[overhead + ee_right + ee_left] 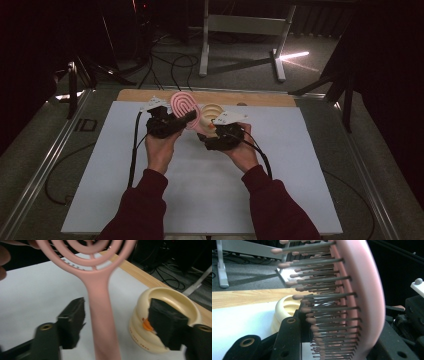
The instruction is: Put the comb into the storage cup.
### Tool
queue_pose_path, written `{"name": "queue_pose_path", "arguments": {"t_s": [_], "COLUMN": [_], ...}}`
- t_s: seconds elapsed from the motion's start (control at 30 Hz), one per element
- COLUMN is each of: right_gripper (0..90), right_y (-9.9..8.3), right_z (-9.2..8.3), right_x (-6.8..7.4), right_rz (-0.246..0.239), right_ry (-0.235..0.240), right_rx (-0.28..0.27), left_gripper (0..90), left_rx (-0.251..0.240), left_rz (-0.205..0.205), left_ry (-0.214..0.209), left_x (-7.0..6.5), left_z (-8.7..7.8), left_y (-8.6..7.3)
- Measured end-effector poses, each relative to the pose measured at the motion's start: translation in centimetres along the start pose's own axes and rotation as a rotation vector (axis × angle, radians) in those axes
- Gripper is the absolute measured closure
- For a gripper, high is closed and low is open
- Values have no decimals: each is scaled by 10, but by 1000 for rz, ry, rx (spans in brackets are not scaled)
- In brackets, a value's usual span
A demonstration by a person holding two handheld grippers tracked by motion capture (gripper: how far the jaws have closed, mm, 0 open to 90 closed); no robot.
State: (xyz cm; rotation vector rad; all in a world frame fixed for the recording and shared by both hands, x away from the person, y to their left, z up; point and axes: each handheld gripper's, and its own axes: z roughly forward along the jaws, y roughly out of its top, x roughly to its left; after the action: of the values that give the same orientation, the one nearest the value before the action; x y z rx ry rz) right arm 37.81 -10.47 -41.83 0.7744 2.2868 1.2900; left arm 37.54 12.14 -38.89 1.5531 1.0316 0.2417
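Pink plastic hairbrush (100, 307), oval, bristled; cream ribbed holder (160, 322) beside.

We looked down from high above the near side of the white board (210, 200), facing forward to the dark floor behind. Our left gripper view sat very close to the pink brush (364, 297), looking along its bristles. Our right gripper view sat close too, looking up the brush's handle. All three views shared the brush and the cream bowl (172, 300) beside it.
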Motion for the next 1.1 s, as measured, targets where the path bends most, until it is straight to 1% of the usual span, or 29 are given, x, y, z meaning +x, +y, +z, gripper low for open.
{"name": "queue_pose_path", "arguments": {"t_s": [0.1, 0.23, 0.33, 0.4, 0.43, 0.6, 0.63, 0.67, 0.73, 0.83, 0.87, 0.93, 0.97, 1.0, 1.1], "right_gripper": [193, 129, 123, 114, 114, 115, 116, 116, 116, 115, 116, 116, 116, 116, 115], "right_y": [-3, -9, -11, -18, -20, -25, -29, -36, -44, -56, -59, -64, -66, -68, -74], "right_z": [-3, -9, -11, -18, -21, -28, -32, -38, -44, -51, -53, -56, -59, -61, -71], "right_x": [-5, -9, -9, -10, -10, -12, -12, -10, -9, -10, -11, -13, -13, -15, -19], "right_rz": [37, 53, 54, 38, 53, 46, 38, 46, 38, 43, 49, 45, 56, 56, 75], "right_ry": [-3, -16, -20, -36, -40, -58, -71, -75, -95, -111, -115, -137, -146, -151, -164], "right_rx": [-5, -2, -1, -2, -4, -11, -16, -23, -27, -28, -30, -20, -19, -26, -42], "left_gripper": [636, 636, 636, 636, 636, 636, 636, 636, 636, 636, 636, 636, 636, 636, 636], "left_rx": [-9, -18, -15, -14, -14, -17, -20, -20, -16, -18, -18, -20, -19, -18, -16], "left_rz": [-3, -8, -7, -8, -7, -5, -7, -7, -4, -5, -5, -9, -8, -9, -6], "left_ry": [3, -1, 0, 5, 6, 10, 10, 11, 16, 19, 19, 18, 17, 18, 20], "left_x": [1, 2, 3, 4, 5, 6, 7, 8, 9, 10, 10, 11, 12, 12, 14], "left_z": [-2, -3, -4, -5, -5, -7, -8, -8, -9, -9, -10, -10, -10, -10, -11], "left_y": [1, 2, 3, 3, 4, 6, 7, 7, 7, 8, 8, 9, 9, 10, 12]}}
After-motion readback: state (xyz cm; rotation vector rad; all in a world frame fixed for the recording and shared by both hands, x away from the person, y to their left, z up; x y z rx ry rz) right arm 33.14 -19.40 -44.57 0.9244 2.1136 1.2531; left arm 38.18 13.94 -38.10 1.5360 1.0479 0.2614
